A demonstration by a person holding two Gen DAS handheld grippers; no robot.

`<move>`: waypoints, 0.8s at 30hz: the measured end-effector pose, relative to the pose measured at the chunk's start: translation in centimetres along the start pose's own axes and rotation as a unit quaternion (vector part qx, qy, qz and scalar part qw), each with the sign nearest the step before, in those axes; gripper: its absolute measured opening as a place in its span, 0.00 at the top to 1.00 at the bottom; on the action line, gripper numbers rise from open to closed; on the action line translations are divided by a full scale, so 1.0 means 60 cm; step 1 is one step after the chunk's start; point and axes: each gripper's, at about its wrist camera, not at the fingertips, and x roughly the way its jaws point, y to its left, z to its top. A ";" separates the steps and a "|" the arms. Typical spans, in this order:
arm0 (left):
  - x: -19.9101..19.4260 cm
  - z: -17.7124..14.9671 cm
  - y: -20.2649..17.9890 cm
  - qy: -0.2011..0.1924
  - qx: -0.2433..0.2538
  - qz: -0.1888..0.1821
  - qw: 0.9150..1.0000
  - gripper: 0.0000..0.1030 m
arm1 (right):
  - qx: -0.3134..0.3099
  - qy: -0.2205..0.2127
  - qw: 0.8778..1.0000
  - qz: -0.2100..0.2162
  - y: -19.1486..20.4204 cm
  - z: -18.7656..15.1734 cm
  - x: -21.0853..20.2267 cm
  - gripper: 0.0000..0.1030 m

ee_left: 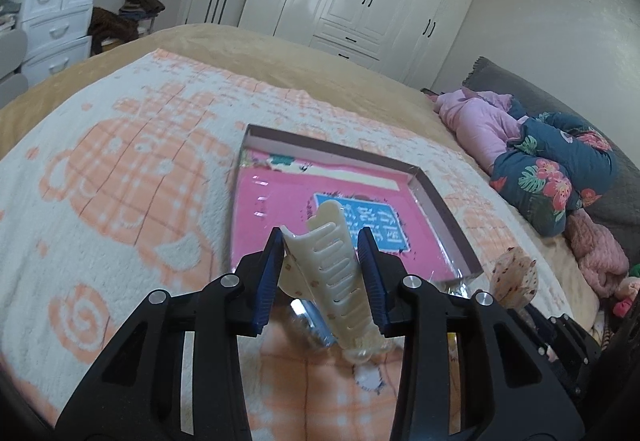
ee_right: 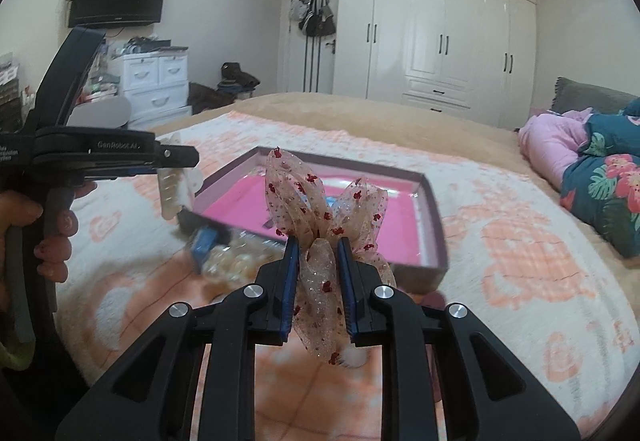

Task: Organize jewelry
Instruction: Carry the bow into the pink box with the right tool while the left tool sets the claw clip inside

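My left gripper [ee_left: 320,241] is shut on a cream claw hair clip [ee_left: 334,265] and holds it above the near edge of a shallow box with a pink lining [ee_left: 280,197]. My right gripper [ee_right: 318,245] is shut on a sheer ribbon bow with red dots [ee_right: 320,209], held above the near edge of the same box [ee_right: 434,217]. The left gripper with the cream clip [ee_right: 172,185] shows at the left of the right wrist view. The bow shows at the right of the left wrist view [ee_left: 516,277]. A pile of pearly beads [ee_right: 232,261] and a blue item [ee_right: 206,243] lie before the box.
The box lies on a cream and orange blanket [ee_left: 120,169] on a bed. Folded pink and floral bedding [ee_left: 552,169] lies at the right. White wardrobes [ee_right: 440,41] and a drawer unit [ee_right: 158,81] stand beyond the bed.
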 end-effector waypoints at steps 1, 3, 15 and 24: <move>0.003 0.002 -0.002 0.000 0.001 -0.001 1.000 0.71 | 0.003 -0.001 1.000 -0.002 -0.006 0.002 0.000 0.82; 0.011 0.008 -0.008 -0.001 0.004 -0.001 1.000 0.71 | 0.008 -0.006 1.000 -0.006 -0.020 0.009 0.002 0.82; 0.074 0.037 -0.028 0.006 0.012 0.004 1.000 0.72 | 0.034 0.000 0.999 -0.029 -0.073 0.027 0.024 0.82; 0.119 0.034 -0.017 0.019 0.025 0.026 0.999 0.77 | 0.045 0.011 0.998 -0.037 -0.113 0.049 0.062 0.82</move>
